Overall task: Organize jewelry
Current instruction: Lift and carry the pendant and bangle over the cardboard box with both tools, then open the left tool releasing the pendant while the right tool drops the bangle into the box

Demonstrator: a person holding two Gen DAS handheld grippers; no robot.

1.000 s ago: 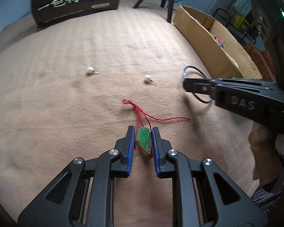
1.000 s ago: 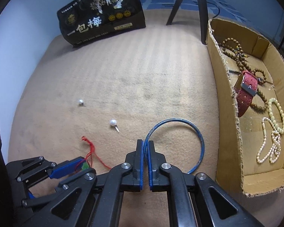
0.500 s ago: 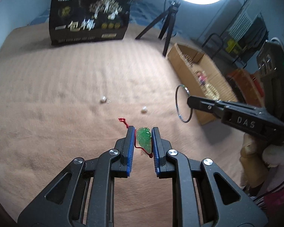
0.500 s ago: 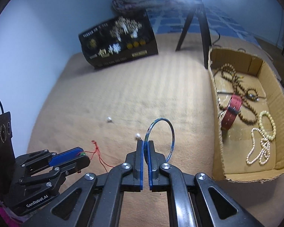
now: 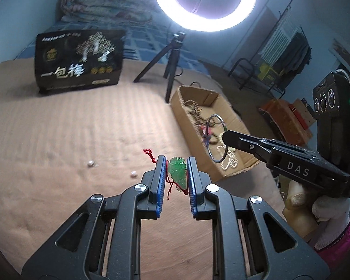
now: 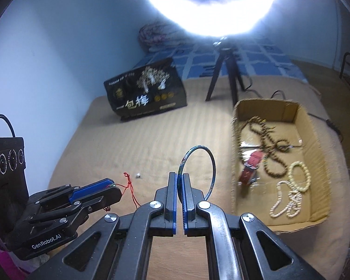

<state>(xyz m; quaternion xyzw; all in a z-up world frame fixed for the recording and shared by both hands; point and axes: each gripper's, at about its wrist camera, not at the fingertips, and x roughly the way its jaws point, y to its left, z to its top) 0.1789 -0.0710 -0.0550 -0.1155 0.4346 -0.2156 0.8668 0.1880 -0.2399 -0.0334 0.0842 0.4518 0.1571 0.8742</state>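
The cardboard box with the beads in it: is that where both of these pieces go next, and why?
Probably yes: carry both over the cardboard box. The left gripper holds the green pendant, the right gripper the thin bangle, both lifted clear; other jewelry already lies there.

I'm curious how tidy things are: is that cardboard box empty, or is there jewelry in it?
Not empty. The cardboard box already holds brown beads, a red strap, a cream bracelet and a pearl strand.

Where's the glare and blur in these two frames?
Right wrist view: ring light blows out the top, cardboard box edges smeared. Left wrist view: light's ring keeps its shape, box contents blurred, green pendant sharp; fisheye bends both.
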